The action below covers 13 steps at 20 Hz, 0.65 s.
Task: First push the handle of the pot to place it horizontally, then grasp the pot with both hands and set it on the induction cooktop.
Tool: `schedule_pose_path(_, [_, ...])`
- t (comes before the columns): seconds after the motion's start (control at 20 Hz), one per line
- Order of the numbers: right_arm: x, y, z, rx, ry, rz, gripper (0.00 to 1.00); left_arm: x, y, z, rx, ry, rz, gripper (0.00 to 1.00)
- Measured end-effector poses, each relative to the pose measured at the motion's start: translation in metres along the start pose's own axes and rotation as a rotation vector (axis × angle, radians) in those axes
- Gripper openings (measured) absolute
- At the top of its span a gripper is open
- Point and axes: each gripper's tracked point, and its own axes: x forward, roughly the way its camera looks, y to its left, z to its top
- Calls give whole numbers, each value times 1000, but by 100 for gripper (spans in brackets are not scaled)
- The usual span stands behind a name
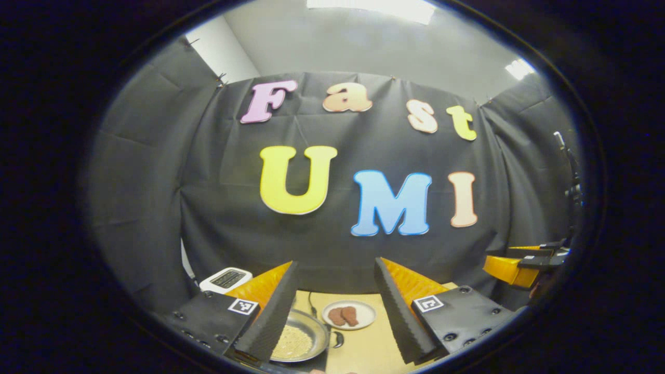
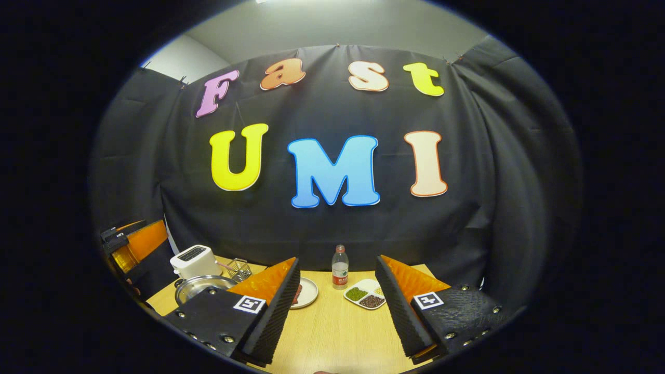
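I am holding my left tongs (image 1: 336,311) and right tongs (image 2: 337,311) wide, gripping nothing. The pot (image 1: 300,340) is sitting on the tabletop (image 1: 371,348) beneath my left tongs, its handle (image 1: 338,339) pointing right. I judge a low, gentle sideways nudge is working best.

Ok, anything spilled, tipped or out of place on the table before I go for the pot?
Nothing stands out. The pot sits level with its grains inside, the plate lies flat, and the bottle and toaster stand upright. Both grippers hover open above the table.
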Motion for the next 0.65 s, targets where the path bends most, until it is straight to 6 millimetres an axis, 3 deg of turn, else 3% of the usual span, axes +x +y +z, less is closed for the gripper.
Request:
schedule_pose_path(0.15, [-15,-18,23,22,-43,6,88,-11,-26,17,10,-22,-2,89])
schedule_pose_path(0.25, [-21,-25,28,26,-41,19,88,-19,-37,23,-3,-25,7,93])
schedule_pose_path(0.35, [-25,-32,30,24,-40,30,88,-28,-36,25,-1,-26,30,89])
schedule_pose_path(0.45, [-29,-34,29,26,-31,48,88,-38,-35,22,7,-16,56,96])
schedule_pose_path(0.5, [-31,-33,28,31,-25,61,88,-42,-34,19,8,-9,66,93])
schedule_pose_path(0.55, [-33,-32,27,34,-19,70,88,-47,-34,19,6,-6,75,96])
schedule_pose_path(0.65, [-37,-32,28,26,-20,76,91,-55,-33,19,0,-8,84,89])
